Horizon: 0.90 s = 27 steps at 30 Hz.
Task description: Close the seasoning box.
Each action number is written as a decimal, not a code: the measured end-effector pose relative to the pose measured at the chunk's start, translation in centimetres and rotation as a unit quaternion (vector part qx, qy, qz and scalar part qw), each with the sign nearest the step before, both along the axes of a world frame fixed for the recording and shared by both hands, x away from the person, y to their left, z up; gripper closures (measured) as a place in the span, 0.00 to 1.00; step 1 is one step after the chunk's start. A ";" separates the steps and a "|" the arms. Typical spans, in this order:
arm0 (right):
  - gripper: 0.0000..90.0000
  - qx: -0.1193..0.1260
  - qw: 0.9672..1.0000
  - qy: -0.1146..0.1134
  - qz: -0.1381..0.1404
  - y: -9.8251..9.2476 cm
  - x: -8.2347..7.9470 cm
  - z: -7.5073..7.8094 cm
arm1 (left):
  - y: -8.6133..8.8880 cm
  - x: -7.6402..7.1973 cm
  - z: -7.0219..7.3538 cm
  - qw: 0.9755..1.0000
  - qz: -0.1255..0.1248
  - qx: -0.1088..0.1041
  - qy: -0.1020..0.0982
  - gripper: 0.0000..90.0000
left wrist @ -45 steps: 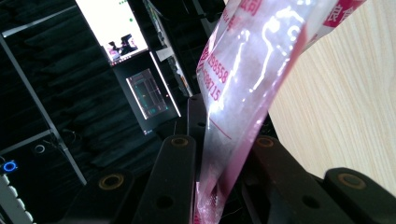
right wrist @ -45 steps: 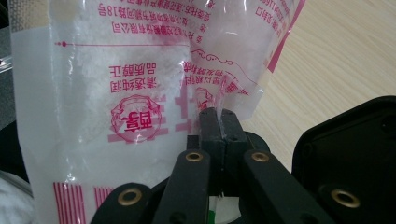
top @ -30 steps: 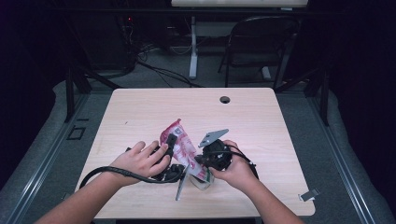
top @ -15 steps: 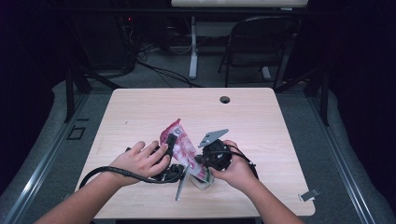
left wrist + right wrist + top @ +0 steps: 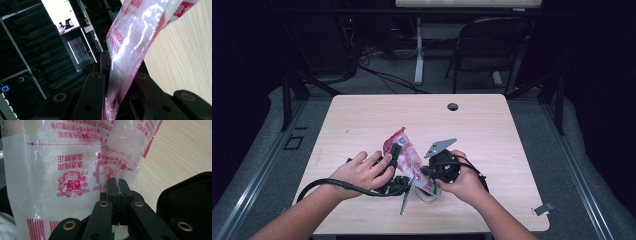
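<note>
Item: one clear plastic bag with red print, part-filled with white powder, held up off the table near its front edge, between my two hands. Left gripper: in the left gripper view my jaws are drawn narrow and pinch the bag along one edge, the film running up and away from them. Right gripper: in the right gripper view my jaws are pressed fully together on a fold of the bag at a lower corner, the film puckered just above the pads. Beneath the bag, at my right hand, sits a small clear container; what it holds I cannot tell. Step in hand, as I judge it: the bag is gripped at two points and tilted over the container, either to tear it open or to pour from it. Next move calls for: both grips kept firm, since the film is slick and the powder shifts its weight; the two hands pulled apart or tipped gently, with the opening kept over the container so nothing spills onto the table.
</note>
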State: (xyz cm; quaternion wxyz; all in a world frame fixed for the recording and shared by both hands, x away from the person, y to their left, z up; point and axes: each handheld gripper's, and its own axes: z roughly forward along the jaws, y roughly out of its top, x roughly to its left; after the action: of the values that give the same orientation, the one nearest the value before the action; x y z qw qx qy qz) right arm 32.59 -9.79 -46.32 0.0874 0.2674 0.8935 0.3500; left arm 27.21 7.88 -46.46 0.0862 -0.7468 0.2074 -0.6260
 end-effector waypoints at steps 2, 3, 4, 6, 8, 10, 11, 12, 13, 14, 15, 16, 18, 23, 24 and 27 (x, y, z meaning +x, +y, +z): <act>1.00 0.000 1.000 0.001 0.000 0.0 0.0 0.0 | 0.0 0.0 0.0 1.000 0.001 0.000 0.001 0.95; 1.00 0.000 1.000 0.001 0.000 0.0 0.0 0.0 | 0.0 0.0 -0.1 1.000 -0.003 -0.001 -0.004 0.95; 1.00 0.001 1.000 0.001 -0.001 0.1 0.0 0.0 | 0.0 0.0 -0.1 1.000 -0.002 -0.001 -0.003 0.95; 1.00 -0.002 1.000 0.001 0.001 0.1 0.0 0.0 | 0.1 0.0 -0.2 1.000 -0.001 -0.003 -0.002 0.95; 1.00 -0.004 1.000 0.001 0.002 0.1 0.0 0.0 | 0.2 0.1 -0.2 1.000 0.006 -0.008 0.009 0.95; 1.00 -0.003 1.000 0.001 0.002 0.1 0.0 0.0 | 0.3 0.1 -0.3 1.000 0.004 -0.010 0.004 0.95; 1.00 -0.003 1.000 0.001 0.002 0.2 0.0 -0.1 | 0.3 0.1 -0.3 1.000 0.005 -0.010 0.006 0.95; 1.00 0.000 1.000 0.002 0.000 0.2 0.0 -0.1 | 0.4 0.1 -0.4 1.000 0.009 -0.015 0.010 0.95; 1.00 -0.001 1.000 0.002 0.000 0.2 0.0 -0.1 | 0.4 0.0 -0.4 1.000 0.007 -0.012 0.007 0.95; 1.00 -0.003 1.000 0.003 0.000 0.2 0.0 -0.1 | 0.5 0.0 -0.5 1.000 0.011 -0.011 0.012 0.95; 1.00 -0.003 1.000 0.003 0.000 0.3 0.0 -0.1 | 0.6 0.1 -0.6 1.000 0.011 -0.020 0.015 0.95; 1.00 -0.004 1.000 0.003 0.000 0.3 0.0 -0.1 | 0.7 0.0 -0.6 1.000 0.009 -0.016 0.011 0.95; 1.00 0.000 1.000 0.003 -0.002 0.3 0.0 -0.2 | 0.8 0.0 -0.7 1.000 0.015 -0.021 0.016 0.95; 1.00 -0.004 1.000 0.001 0.000 0.4 0.1 -0.2 | 1.1 0.0 -0.9 0.999 0.016 -0.035 0.017 0.95; 1.00 -0.003 1.000 0.001 -0.001 0.5 0.1 -0.2 | 1.2 0.0 -0.9 0.999 0.021 -0.036 0.024 0.95; 1.00 -0.005 1.000 0.002 0.000 0.5 0.1 -0.1 | 1.5 0.0 -1.1 0.998 0.024 -0.048 0.027 0.95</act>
State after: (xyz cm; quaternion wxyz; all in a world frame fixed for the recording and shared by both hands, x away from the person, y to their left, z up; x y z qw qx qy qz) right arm 32.73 -9.30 -46.47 0.0866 0.2675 0.8956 0.3447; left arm 27.19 9.34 -47.53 0.0599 -0.7713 0.1614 -0.6127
